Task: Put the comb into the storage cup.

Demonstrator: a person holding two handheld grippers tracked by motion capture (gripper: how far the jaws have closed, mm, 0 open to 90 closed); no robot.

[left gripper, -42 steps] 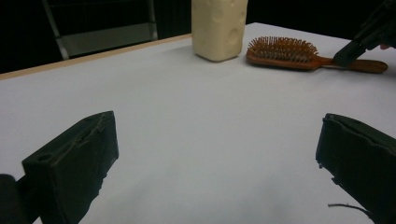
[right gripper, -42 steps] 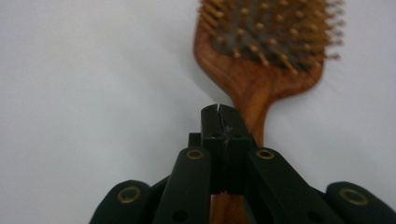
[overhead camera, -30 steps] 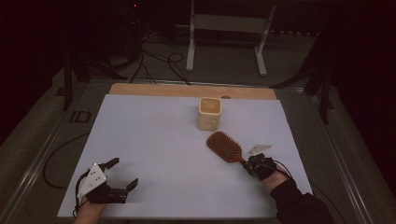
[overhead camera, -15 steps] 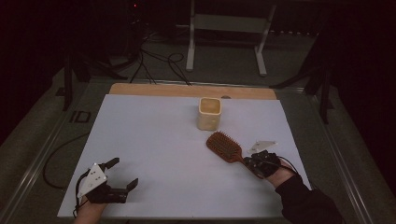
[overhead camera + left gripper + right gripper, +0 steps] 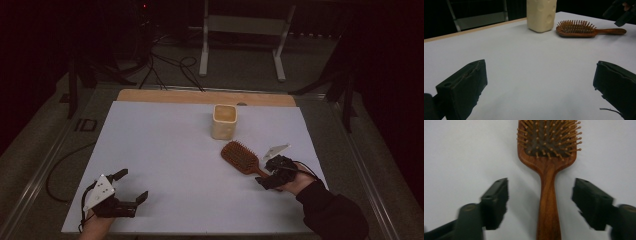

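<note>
A brown wooden hairbrush (image 5: 242, 157) lies bristles-up on the white table (image 5: 165, 150), just right of centre, its handle pointing toward my right hand. My right gripper (image 5: 266, 176) is open, hovering over that handle; in the right gripper view the handle (image 5: 548, 202) runs between the two spread jaws without touching either. A cream cup (image 5: 224, 121) stands upright behind the brush; the left gripper view shows the cup (image 5: 541, 14) and brush (image 5: 579, 29) far off. My left gripper (image 5: 131, 185) rests open near the front left edge, nothing between its jaws.
A wooden strip (image 5: 200, 96) borders the table's far edge. Beyond it stand a metal frame (image 5: 245, 30) and floor cables (image 5: 165, 62) in the dark. Bare white tabletop spreads between the two grippers.
My right gripper has slid back along the brush toward the handle end and a little toward the front edge. The brush, cup and left gripper have stayed put.
</note>
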